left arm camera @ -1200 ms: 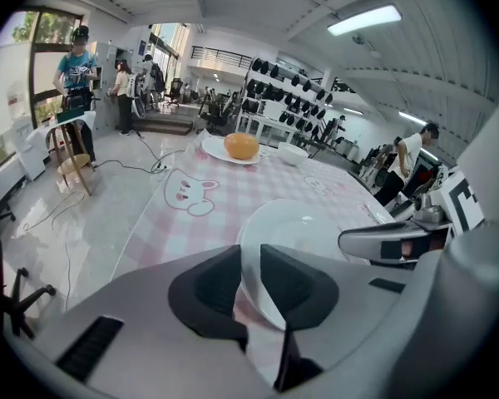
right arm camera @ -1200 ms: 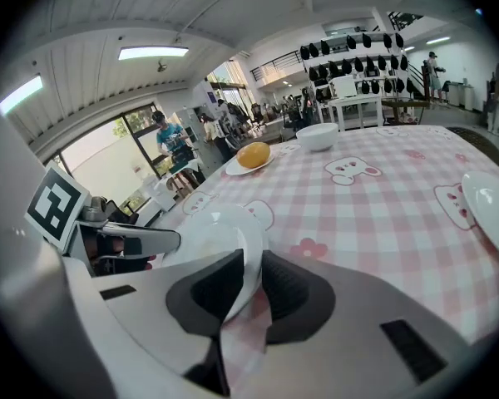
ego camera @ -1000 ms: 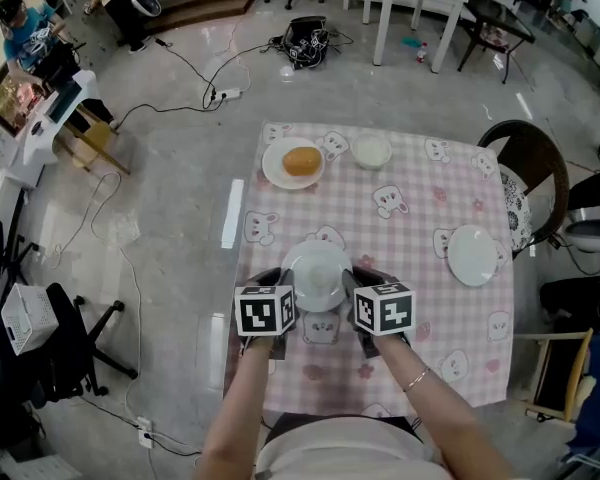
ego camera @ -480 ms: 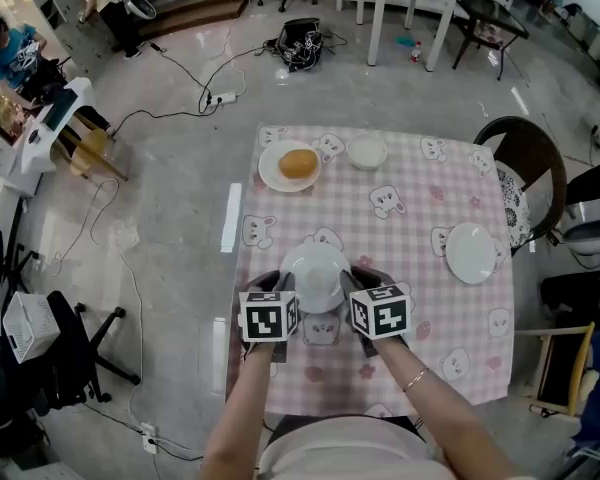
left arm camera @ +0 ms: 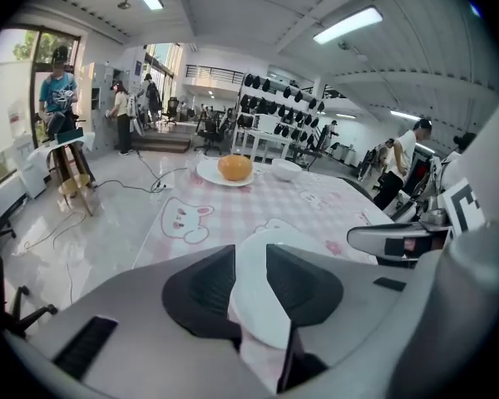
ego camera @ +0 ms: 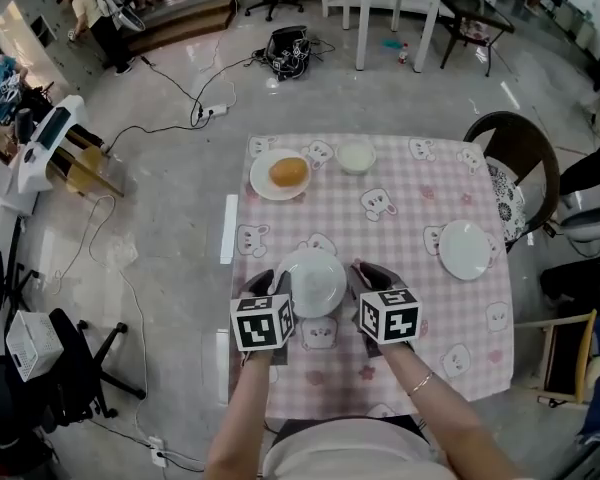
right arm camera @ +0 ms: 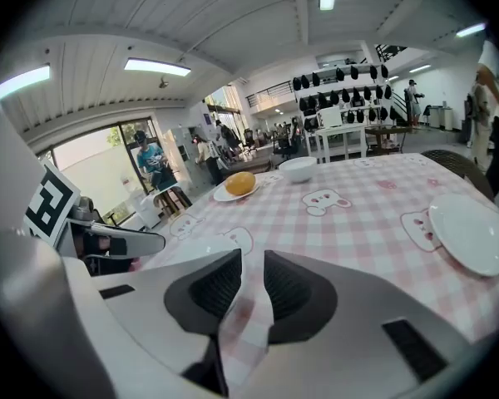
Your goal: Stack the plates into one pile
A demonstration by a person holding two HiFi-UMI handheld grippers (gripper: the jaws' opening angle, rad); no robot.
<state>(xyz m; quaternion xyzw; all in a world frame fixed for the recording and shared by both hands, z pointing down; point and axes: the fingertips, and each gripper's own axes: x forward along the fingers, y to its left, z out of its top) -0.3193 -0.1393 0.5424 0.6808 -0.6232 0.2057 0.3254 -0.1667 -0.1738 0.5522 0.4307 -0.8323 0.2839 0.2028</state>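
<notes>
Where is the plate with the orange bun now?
Head view: the white plate lies far left on the pink checked table, beside the small white bowl.

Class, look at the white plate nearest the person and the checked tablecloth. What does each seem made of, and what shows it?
White plate: likely glazed ceramic, perhaps melamine; smooth, evenly white, faint sheen, thin rigid rim. Tablecloth: printed fabric or vinyl, unclear which; matt pink check with cartoon animals, draping at its edges.

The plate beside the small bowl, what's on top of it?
One round orange-brown food item, a bun or fruit, sits on the plate. It covers the plate's middle, so nothing beneath can be seen.
</notes>
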